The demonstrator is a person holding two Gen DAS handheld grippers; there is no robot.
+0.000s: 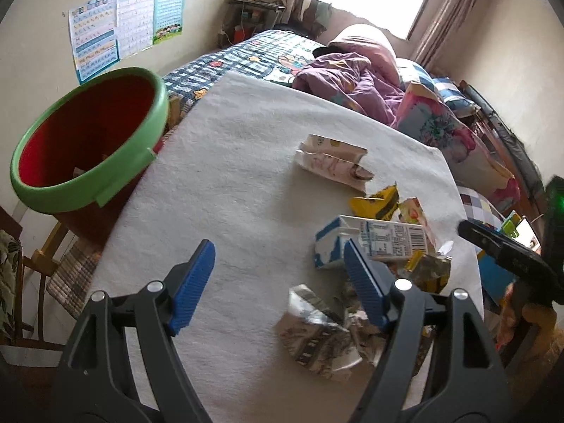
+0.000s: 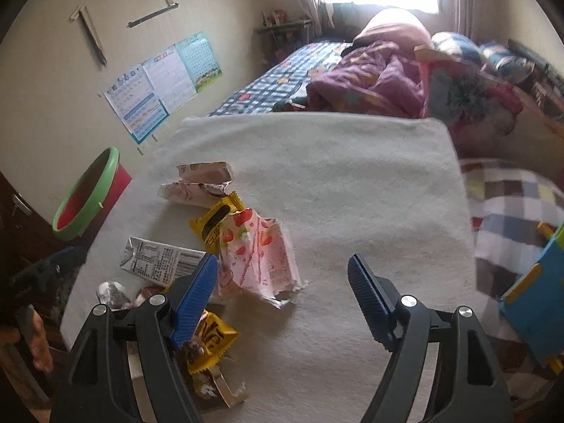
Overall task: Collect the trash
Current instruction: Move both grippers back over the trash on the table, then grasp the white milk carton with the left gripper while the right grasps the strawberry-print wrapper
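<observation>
On the counter [image 1: 229, 176], covered by a pale cloth, the trash lay in a loose cluster: a blue-and-white milk carton [image 1: 373, 243], a yellow wrapper [image 1: 375, 202], a pink strawberry wrapper [image 2: 257, 257], a torn pink-and-white box [image 1: 331, 164] and a crumpled silver wrapper [image 1: 317, 331]. The left gripper [image 1: 278, 282] had its jaws spread, nothing between them, with the carton and silver wrapper just beside its right finger. The right gripper [image 2: 282, 296] was likewise spread and empty above bare cloth, the strawberry wrapper beside its left finger. A red bin with a green rim [image 1: 88, 141] stood off the counter's left edge, well apart from the cluster. A bed [image 2: 282, 81] with heaped bedding lay beyond the counter.
</observation>
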